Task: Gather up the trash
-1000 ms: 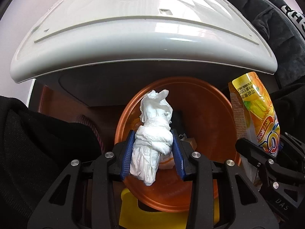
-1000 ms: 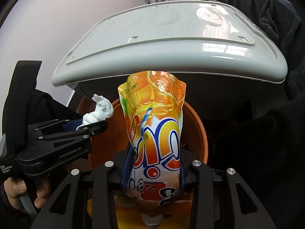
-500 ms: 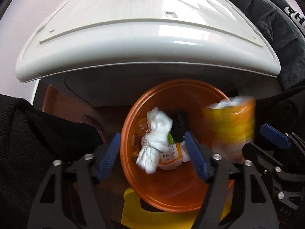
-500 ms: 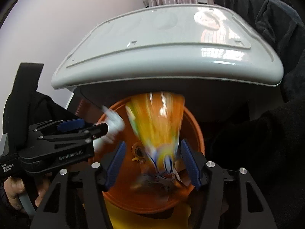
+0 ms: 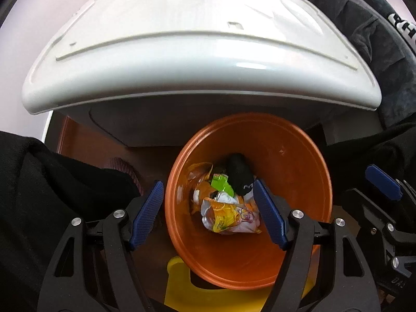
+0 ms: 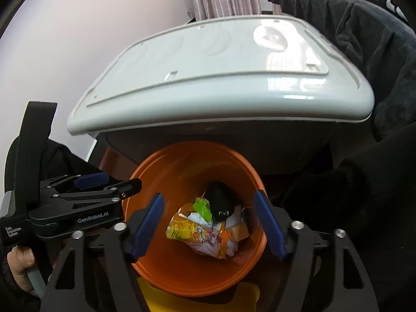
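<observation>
An orange bin (image 5: 293, 156) (image 6: 182, 166) stands below both grippers, under a white tabletop. At its bottom lies the orange juice pouch (image 5: 231, 218) (image 6: 200, 234) on top of other trash, with a black object (image 5: 239, 174) (image 6: 221, 205) and a green wrapper (image 5: 219, 183) (image 6: 201, 205) beside it. The white tissue shows only as scraps under the pouch. My left gripper (image 5: 208, 213) hangs open above the bin with nothing between its fingers. My right gripper (image 6: 208, 223) is also above the bin; its jaws are opening and hold nothing.
The white plastic tabletop (image 5: 197, 46) (image 6: 221, 72) overhangs the bin's far side. A yellow object (image 5: 182, 286) lies by the bin's near edge. Dark clothing (image 5: 52, 187) (image 6: 364, 52) flanks both sides. A hand (image 6: 20, 265) holds the left gripper's handle.
Both grippers have opened. The white tissue dropped out of the left one and the juice pouch out of the right one, and both now lie in the bin.
</observation>
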